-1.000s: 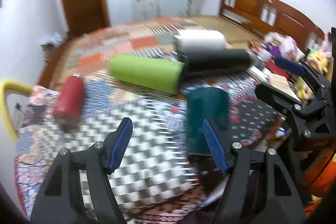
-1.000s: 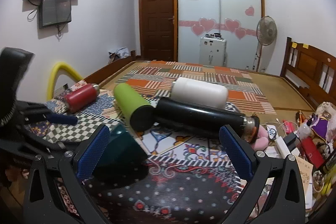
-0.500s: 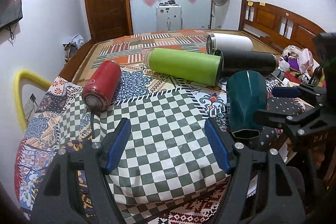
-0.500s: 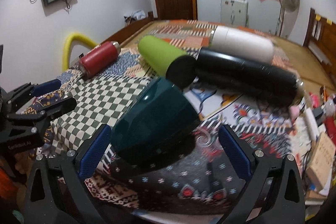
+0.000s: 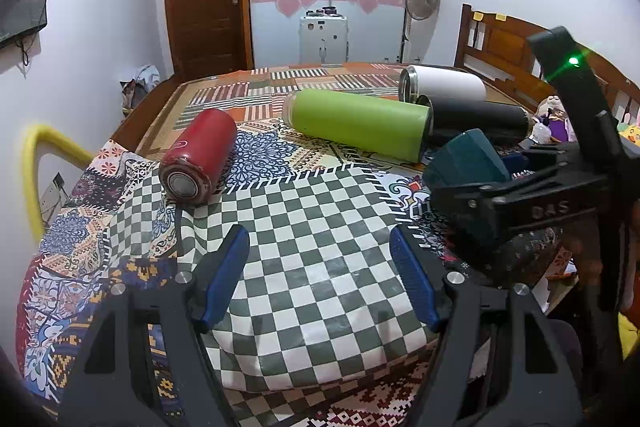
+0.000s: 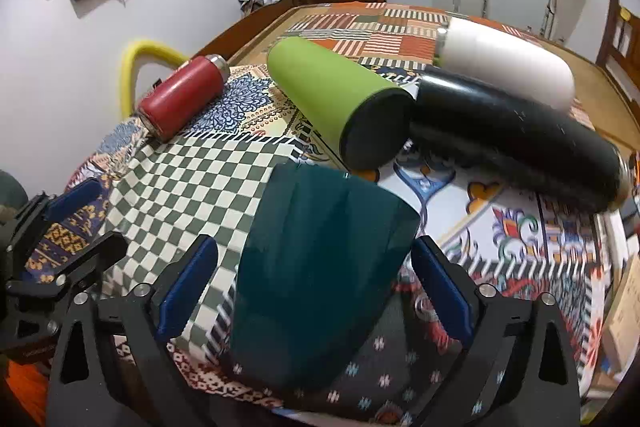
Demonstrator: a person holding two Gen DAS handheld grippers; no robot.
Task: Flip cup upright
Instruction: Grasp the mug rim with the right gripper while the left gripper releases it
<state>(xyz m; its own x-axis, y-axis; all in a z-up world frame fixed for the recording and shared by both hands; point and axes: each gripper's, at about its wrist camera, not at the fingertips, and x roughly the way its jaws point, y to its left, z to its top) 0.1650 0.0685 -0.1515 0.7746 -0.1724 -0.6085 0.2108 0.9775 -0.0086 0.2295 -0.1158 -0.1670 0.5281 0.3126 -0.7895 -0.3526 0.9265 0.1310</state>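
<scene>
A dark teal faceted cup (image 6: 320, 267) stands mouth-down on the patterned cloth, leaning slightly. My right gripper (image 6: 316, 287) is open, its blue pads on either side of the cup with gaps to it. In the left wrist view the cup (image 5: 464, 163) shows at the right, partly hidden behind the right gripper's black frame (image 5: 532, 195). My left gripper (image 5: 320, 283) is open and empty over the checkered cloth (image 5: 312, 227), left of the cup.
Lying on the cloth behind the cup are a green bottle (image 6: 336, 99), a black bottle (image 6: 516, 139), a white bottle (image 6: 504, 63) and a red bottle (image 6: 184, 95). Clutter sits past the table's right edge (image 6: 624, 291). A yellow hoop (image 5: 36, 171) stands at the left.
My right gripper has moved forward so its pads now flank the teal cup. My left gripper has drawn back and left, away from the cup.
</scene>
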